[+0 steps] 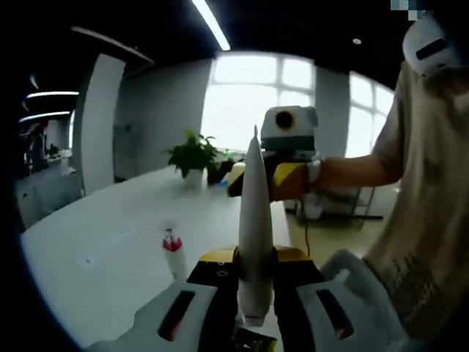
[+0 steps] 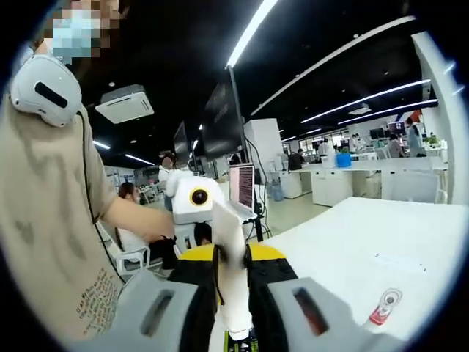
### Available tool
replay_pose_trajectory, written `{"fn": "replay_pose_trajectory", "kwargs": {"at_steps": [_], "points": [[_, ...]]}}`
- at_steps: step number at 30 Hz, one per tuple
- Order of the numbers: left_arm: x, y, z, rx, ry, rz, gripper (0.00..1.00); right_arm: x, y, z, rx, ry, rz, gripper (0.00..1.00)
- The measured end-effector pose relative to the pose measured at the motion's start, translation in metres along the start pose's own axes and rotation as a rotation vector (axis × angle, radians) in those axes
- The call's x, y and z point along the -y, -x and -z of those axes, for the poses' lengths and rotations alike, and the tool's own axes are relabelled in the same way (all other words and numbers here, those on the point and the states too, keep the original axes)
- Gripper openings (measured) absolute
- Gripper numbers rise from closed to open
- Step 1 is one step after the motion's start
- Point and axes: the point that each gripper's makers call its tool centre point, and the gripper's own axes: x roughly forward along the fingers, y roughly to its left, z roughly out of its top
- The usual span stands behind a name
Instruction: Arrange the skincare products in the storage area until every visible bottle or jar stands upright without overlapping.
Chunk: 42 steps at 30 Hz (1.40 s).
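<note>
1. In the left gripper view I am seeing a small white bottle with a red cap (image 1: 173,249) standing upright on the white table (image 1: 110,242), left of my left gripper (image 1: 255,293) and apart from it.
2. I am holding a white tapered tube (image 1: 255,220) in that gripper; the tube is standing up between the fingers (image 1: 179,312) with its thin crimped end pointing away from me, and the fingers are closing on its lower end.
3. Beyond the tube, the right gripper (image 1: 289,172) is coming in at the person's arm's end, near a potted plant (image 1: 192,155) on the table's far edge.
4. In the right gripper view, the person's shirt is taking up the left side, and the left gripper (image 2: 192,202) is hovering beyond my own.
5. My right gripper (image 2: 234,308) is pinching the tube (image 2: 231,271) between its fingers (image 2: 157,312).
6. To the right, a bottle (image 2: 384,306) is lying on its side on the table (image 2: 366,249).
</note>
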Motion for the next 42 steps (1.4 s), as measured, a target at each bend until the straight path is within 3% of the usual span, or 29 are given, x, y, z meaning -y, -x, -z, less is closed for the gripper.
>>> {"fn": "replay_pose_trajectory", "kwargs": {"at_steps": [10, 18, 33, 42], "points": [[-0.034, -0.023, 0.036, -0.118, -0.082, -0.031, 0.12, 0.031, -0.001, 0.038, -0.108, 0.062, 0.024, 0.13], [-0.056, -0.043, 0.07, -0.175, -0.091, -0.036, 0.13, 0.054, 0.0, 0.075, -0.209, 0.071, 0.056, 0.13], [-0.093, -0.075, 0.11, -0.229, -0.066, -0.025, 0.13, 0.103, 0.002, 0.125, -0.303, 0.039, 0.132, 0.14], [-0.105, -0.085, 0.126, -0.25, -0.073, -0.026, 0.13, 0.115, 0.002, 0.142, -0.345, 0.045, 0.144, 0.14]]}}
